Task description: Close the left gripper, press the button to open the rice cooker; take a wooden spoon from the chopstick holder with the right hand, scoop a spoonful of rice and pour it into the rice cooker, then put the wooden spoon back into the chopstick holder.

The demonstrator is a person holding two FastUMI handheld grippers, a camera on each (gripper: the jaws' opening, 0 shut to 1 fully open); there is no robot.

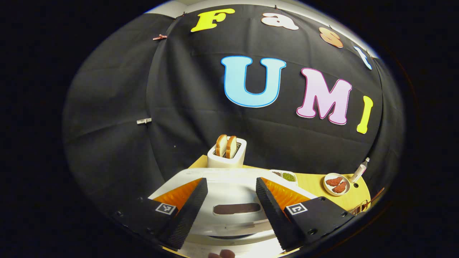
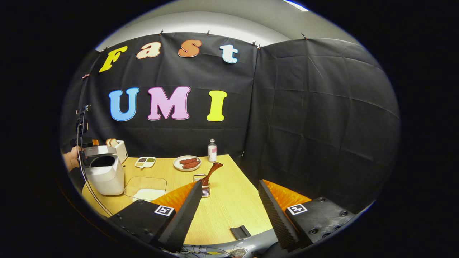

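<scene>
A: Where's the brown wooden spoon (image 2: 212, 170)?

B: Leaning in the small chopstick holder (image 2: 203, 186) on the yellow surface (image 2: 229, 204), just beyond the right hand-held gripper (image 2: 229, 209), fingers spread, empty.

A: Handling?

B: Probably light, stiff; pinch its handle.

toaster (image 2: 120, 148): white, back left of the tabletop (image 2: 233, 200), two bread slices (image 1: 226, 146) poking out the top
small divided dish (image 2: 145, 162): just right of the toaster, dark and green bits in the compartments
plate (image 2: 187, 163): white, round, two reddish-brown pieces on it, mid-back
bottle (image 2: 212, 150): small, upright, right beside the plate near the back wall
flat black thing (image 2: 240, 232): lying at the front edge, can't tell what
</scene>
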